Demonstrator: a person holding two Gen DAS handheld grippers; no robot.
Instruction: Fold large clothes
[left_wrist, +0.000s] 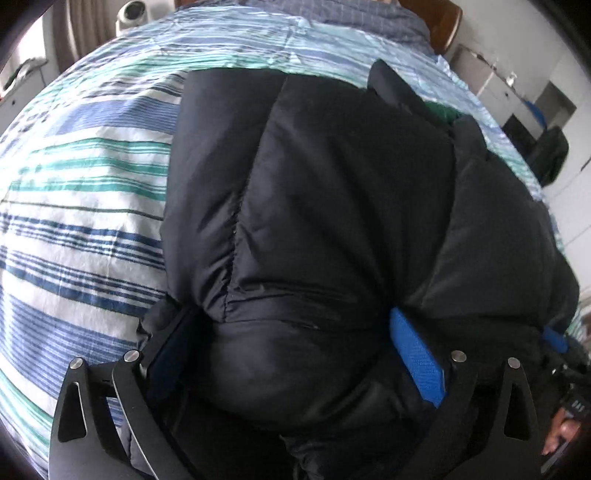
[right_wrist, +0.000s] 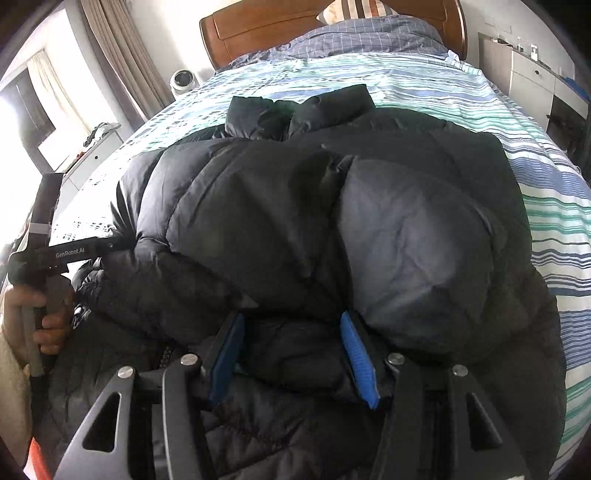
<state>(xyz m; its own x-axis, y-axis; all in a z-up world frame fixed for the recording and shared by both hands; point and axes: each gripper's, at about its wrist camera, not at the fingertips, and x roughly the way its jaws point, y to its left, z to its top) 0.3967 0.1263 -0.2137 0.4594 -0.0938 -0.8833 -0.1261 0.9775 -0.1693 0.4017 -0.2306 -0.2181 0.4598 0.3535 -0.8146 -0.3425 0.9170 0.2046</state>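
Your black puffer jacket (right_wrist: 332, 229): quilted, bulky, sleeves folded over front, collar at 12 o'clock, hem at 6, lying flat.

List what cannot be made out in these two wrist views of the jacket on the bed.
- Left wrist view: the left gripper straddles the black jacket; whether its pads press the fabric is hidden by the bulge.
- Right wrist view: the right gripper has a fold between its pads; the fabric hides how deep it reaches.
- Both views: the jacket's near hem is cut off by the bottom edge.
- The striped bedding under the jacket is covered.
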